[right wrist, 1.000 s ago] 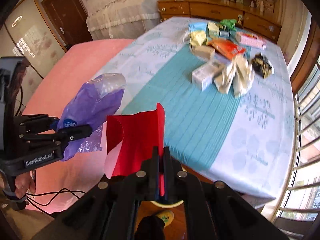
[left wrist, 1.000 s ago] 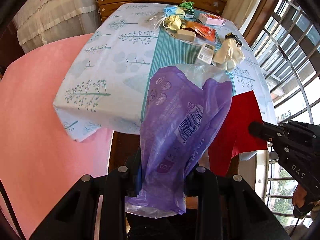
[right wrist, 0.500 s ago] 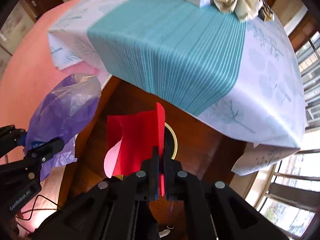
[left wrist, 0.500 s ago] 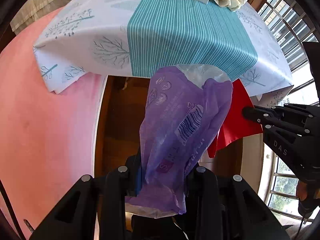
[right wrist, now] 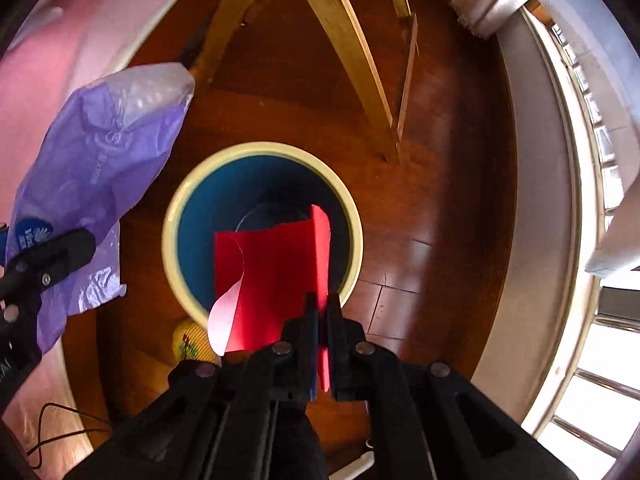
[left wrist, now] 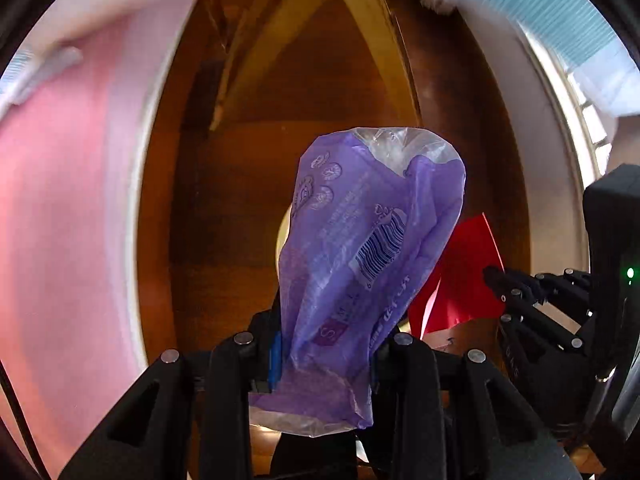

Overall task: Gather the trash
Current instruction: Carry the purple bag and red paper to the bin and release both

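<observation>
The right gripper (right wrist: 323, 312) is pinching the red paper (right wrist: 276, 276) over the bin (right wrist: 260, 152); the left gripper (left wrist: 326, 344) is clamping the purple bag (left wrist: 360, 256) beside it. Neither piece is dropped in yet.

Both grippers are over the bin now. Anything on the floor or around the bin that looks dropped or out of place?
One thing: a small yellow object lies on the wooden floor right beside the bin, outside its rim. I cannot tell what it is. The red paper and purple bag are both firmly gripped.
</observation>
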{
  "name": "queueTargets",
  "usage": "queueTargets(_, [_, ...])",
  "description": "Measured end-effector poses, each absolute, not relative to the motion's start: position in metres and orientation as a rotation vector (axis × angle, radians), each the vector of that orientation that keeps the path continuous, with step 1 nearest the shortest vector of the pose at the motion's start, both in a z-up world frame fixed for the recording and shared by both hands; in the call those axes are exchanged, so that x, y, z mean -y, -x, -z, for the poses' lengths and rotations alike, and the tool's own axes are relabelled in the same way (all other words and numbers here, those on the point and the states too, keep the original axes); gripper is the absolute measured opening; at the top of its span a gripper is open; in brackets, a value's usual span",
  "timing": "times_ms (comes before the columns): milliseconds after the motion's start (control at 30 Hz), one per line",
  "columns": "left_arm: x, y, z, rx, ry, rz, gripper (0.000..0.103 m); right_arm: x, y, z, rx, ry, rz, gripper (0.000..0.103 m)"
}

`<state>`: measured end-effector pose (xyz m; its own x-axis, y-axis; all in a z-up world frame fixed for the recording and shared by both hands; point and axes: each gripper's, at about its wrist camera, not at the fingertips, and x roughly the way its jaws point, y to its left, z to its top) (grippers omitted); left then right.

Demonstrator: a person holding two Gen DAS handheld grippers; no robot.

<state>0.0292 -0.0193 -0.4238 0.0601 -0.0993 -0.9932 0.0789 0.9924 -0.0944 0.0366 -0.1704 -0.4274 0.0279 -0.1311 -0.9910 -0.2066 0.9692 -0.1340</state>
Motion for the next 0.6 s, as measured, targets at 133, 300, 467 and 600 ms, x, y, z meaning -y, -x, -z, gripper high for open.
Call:
queueTargets(133, [0.027,-0.029,0.469,-1.515,-0.037,0.150,0.033,0.176,-0.048,0.468,-1.542,0.226,-0.038,0.005])
queueTargets(300, [0.031,-0.027,0.500,-1.518,-0.050,0.184,0.069,0.171,-0.056,0.498,-1.534,0.177,-0.048,0.017])
queueTargets(467, [0.020,-0.031,0.504,-1.518,0.007,0.178,0.091,0.181,-0.064,0.504,-1.555,0.051,-0.057,0.038])
queueTargets(600, [0.008,-0.036,0.489,-1.512,0.070,0.152,0.095,0.177,-0.065,0.497,-1.555,0.021,-0.069,0.046])
